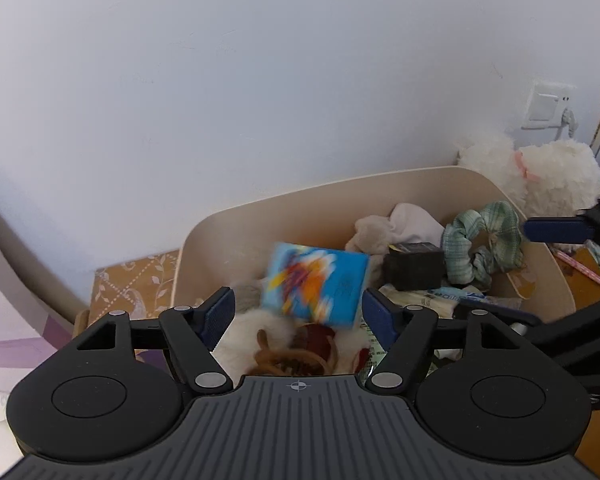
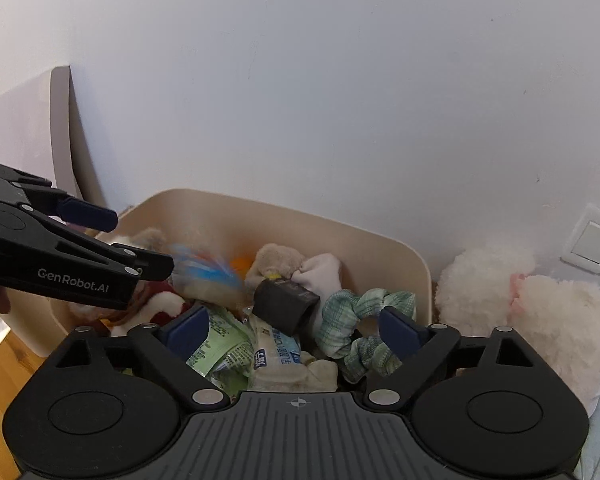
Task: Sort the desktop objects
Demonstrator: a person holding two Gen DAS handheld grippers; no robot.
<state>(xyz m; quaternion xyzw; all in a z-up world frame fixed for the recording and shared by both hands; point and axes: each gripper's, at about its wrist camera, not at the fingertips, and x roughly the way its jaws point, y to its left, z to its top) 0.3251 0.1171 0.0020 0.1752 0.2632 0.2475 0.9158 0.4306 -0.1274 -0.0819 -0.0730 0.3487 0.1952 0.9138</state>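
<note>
Left wrist: left gripper [image 1: 296, 312] tilted down over bin [image 1: 260, 216], fingers wide, blurred blue card [image 1: 314, 284] loose between. Right gripper [image 2: 294, 330] angled steeper, fingers wide, gripping nothing, above scrunchie [image 2: 364, 312].

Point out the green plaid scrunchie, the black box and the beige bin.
green plaid scrunchie [image 2: 350, 312]: right wrist view, on its upper left ruffle.
black box [image 2: 282, 300]: right wrist view, on its dark side face.
beige bin [image 1: 300, 216]: left wrist view, on the bare inner back wall.
</note>
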